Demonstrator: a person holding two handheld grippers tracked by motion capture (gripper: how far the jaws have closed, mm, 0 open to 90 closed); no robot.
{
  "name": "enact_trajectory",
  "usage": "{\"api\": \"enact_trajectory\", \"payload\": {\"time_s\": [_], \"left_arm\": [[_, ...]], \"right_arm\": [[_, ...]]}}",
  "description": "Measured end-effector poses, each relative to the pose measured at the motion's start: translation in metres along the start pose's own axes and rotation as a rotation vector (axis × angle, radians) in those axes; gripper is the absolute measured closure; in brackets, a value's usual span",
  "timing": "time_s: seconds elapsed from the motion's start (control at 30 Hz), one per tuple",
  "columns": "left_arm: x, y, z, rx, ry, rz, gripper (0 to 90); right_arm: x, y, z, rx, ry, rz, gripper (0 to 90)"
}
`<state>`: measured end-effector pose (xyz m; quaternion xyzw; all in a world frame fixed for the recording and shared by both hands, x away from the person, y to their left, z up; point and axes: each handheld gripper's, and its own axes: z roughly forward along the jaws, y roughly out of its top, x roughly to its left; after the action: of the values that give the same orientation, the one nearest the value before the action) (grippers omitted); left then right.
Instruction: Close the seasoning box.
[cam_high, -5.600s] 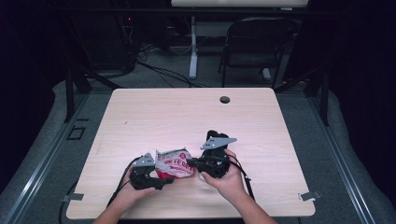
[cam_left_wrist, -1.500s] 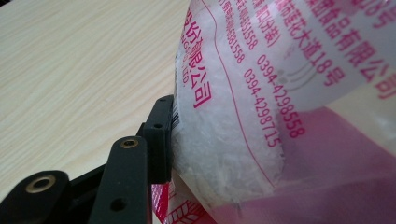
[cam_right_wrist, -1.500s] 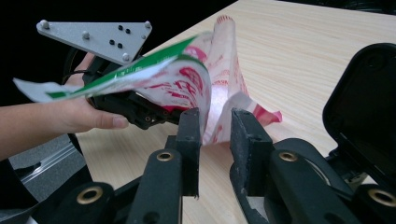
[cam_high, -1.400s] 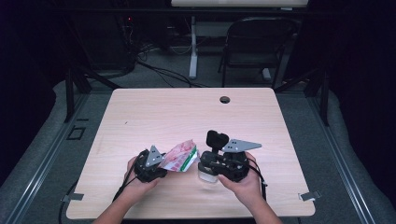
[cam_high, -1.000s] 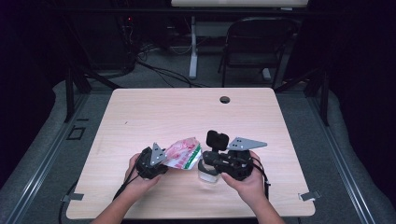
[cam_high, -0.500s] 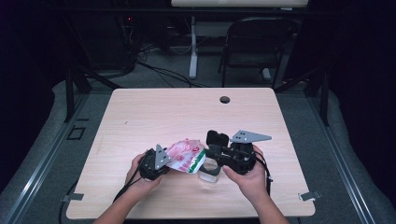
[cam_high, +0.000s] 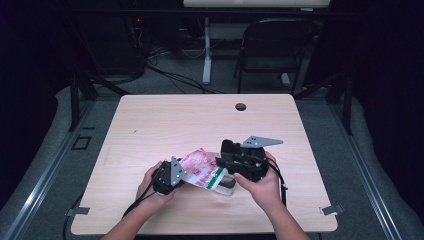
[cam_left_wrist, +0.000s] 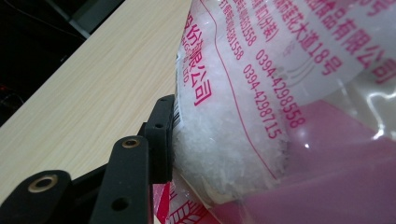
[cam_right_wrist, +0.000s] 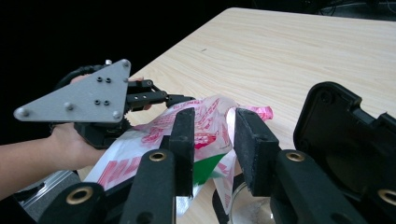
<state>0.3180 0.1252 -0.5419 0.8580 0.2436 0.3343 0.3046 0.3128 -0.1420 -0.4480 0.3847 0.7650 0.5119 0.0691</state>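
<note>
Since a second ago the bag (cam_high: 199, 169) has tilted over toward the right gripper (cam_right_wrist: 212, 149), whose jaws have just been opening and now stand apart around the bag's top edge. The left gripper (cam_high: 172, 176) is clamped on the bag of white crystals at the near middle of the table (cam_high: 165, 120). A clear container (cam_high: 226, 183), perhaps a jar, sits under the bag's mouth, contents hard to see; the left gripper's grey plate (cam_right_wrist: 77, 98) blocks part of the bag.

The black right tongs (cam_right_wrist: 212, 140) have just been opening, a crinkled pink-and-white plastic bag (cam_right_wrist: 140, 140) between their jaws. Beyond, the left tongs (cam_right_wrist: 180, 99) grip the bag over the pale wooden counter (cam_right_wrist: 303, 51).
</note>
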Motion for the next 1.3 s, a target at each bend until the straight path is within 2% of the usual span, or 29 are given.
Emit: {"api": "enact_trajectory", "payload": {"time_s": [0.23,0.4,0.83,1.07,1.3], "left_arm": [[-0.001,0.003,0.000,-0.002,0.045,0.024,57.2],[-0.001,0.004,0.001,-0.003,0.060,0.028,57.3],[0.001,0.008,-0.001,-0.007,0.113,0.055,57.4],[-0.001,0.011,-0.002,-0.005,0.143,0.096,57.5],[-0.004,0.013,0.000,-0.026,0.165,0.125,57.5]], "right_arm": [[-0.004,-0.003,0.005,0.009,0.009,0.017,70.4],[-0.005,-0.004,0.006,0.002,0.009,0.029,75.4],[-0.003,-0.005,0.007,0.005,-0.006,-0.007,90.0],[-0.002,-0.007,0.005,0.005,-0.018,-0.017,90.0],[-0.001,-0.010,0.000,0.006,-0.036,-0.035,90.0]]}}
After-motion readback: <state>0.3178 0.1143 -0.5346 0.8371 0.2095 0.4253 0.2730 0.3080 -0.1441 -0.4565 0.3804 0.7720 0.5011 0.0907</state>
